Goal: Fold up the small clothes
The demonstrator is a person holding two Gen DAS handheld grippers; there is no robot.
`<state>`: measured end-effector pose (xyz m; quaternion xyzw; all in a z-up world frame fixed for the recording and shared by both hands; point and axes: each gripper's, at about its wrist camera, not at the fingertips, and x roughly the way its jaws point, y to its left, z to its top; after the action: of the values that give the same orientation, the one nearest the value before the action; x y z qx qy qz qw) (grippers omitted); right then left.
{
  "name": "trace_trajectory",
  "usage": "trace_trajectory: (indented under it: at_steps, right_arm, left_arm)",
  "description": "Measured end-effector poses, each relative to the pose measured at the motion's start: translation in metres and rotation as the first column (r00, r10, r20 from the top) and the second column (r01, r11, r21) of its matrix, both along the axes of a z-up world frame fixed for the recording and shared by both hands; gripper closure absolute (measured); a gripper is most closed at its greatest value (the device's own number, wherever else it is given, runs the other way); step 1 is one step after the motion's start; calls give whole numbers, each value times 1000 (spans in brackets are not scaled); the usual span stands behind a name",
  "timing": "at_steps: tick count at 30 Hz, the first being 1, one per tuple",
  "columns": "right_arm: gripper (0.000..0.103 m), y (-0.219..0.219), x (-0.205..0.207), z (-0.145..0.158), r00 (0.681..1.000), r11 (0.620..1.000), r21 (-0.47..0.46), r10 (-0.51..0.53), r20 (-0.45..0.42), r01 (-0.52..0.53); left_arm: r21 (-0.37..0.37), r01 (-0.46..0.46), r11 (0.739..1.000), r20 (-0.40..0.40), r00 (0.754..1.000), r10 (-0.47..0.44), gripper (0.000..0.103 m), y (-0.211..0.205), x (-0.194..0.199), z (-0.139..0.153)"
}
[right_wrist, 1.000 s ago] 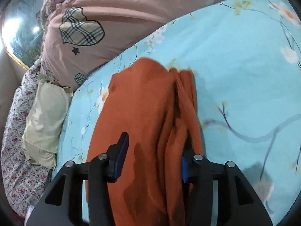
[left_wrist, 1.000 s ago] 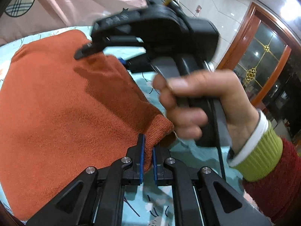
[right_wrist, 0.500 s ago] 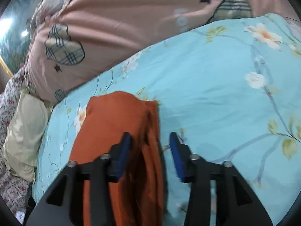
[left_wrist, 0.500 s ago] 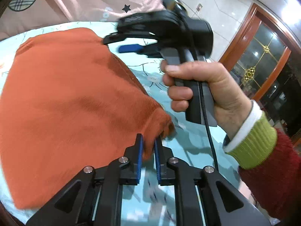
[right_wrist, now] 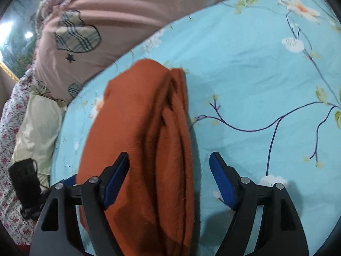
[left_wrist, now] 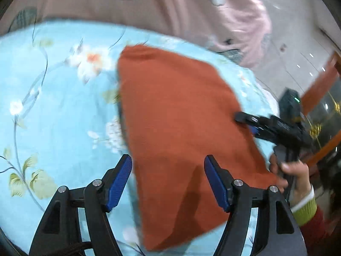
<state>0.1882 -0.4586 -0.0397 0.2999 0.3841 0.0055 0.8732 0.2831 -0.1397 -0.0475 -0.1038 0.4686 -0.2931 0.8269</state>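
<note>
sweater [left_wrist: 179, 128]: 1, folded, flat on floral sheet [left_wrist: 53, 106] | left gripper [left_wrist: 168, 179]: jaws just opened, spread, gripping nothing | right gripper [right_wrist: 168, 177]: jaws just opened, spread over sweater, gripping nothing | pillows [right_wrist: 36, 128]: 1

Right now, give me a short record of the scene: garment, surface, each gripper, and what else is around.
garment: orange sweater, folded lengthwise, lying on the bed
surface: blue floral sheet
left gripper: jaws have just been opening, now wide; sweater lies below them, pads not pressing it
right gripper: jaws have just been opening, now wide; folded edge of the sweater between them, not pinched
behind: pink quilt with plaid hearts
beside bed: cream pillow
</note>
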Motion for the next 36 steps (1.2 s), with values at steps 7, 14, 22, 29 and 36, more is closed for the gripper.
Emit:
trace_trajectory:
  at_steps: [7,14,22,29,36]
  right_arm:
    - [65,-1,15,-14,998,991,124,54,-13,-52]
    - [75,33,-1,16,998,997,62,47,51,-50]
    - [76,128,5,33,967,971,111,194,166,-213]
    - [76,202,34,2,950,943,133,290,112,-304]
    - [64,211,37,-14,962,960,71,269,37,-271]
  left_arm:
    - [-164,25,986,-189,980,-56,34,-16,55,-63]
    - [-153,16,988,-70,997,-27,67,-2,27,-32]
    - [-115,-75,991,30,996,79,67,103,-48,21]
    - [-55,-172,984,-28,985,170,67,182,-77,2]
    - [-33,-223,974,-75,972,221,52,201,-86,-35]
